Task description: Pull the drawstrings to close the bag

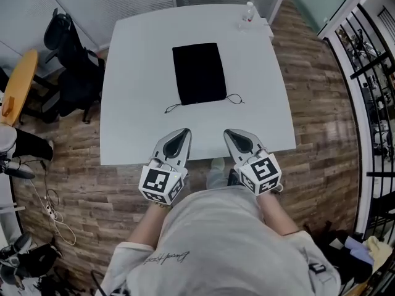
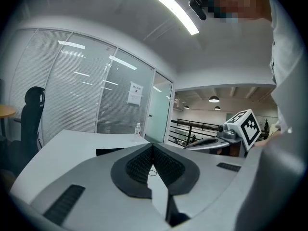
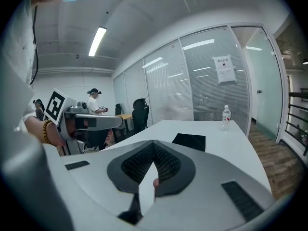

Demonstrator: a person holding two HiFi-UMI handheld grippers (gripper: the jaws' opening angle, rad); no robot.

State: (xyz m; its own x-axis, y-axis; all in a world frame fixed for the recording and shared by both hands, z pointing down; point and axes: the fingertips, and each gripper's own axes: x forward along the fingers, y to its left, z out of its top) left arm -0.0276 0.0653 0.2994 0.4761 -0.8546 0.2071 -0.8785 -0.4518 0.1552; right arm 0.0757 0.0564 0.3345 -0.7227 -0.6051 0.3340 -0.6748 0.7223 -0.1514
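Note:
A flat black drawstring bag [image 1: 199, 73] lies in the middle of the white table [image 1: 129, 85], its mouth toward me. One thin cord [image 1: 174, 108] trails off the near left corner and another [image 1: 234, 98] off the near right corner. My left gripper [image 1: 184, 132] hovers at the table's near edge, shut and empty, well short of the left cord. My right gripper [image 1: 228, 132] sits beside it, also shut and empty. The bag shows as a dark strip in the left gripper view [image 2: 109, 151] and in the right gripper view [image 3: 189, 141].
A clear water bottle [image 1: 248, 12] stands at the table's far right corner. A black office chair [image 1: 74, 66] and a round wooden table [image 1: 17, 88] are to the left. A black railing [image 1: 370, 85] runs along the right. Cables [image 1: 52, 211] lie on the wood floor.

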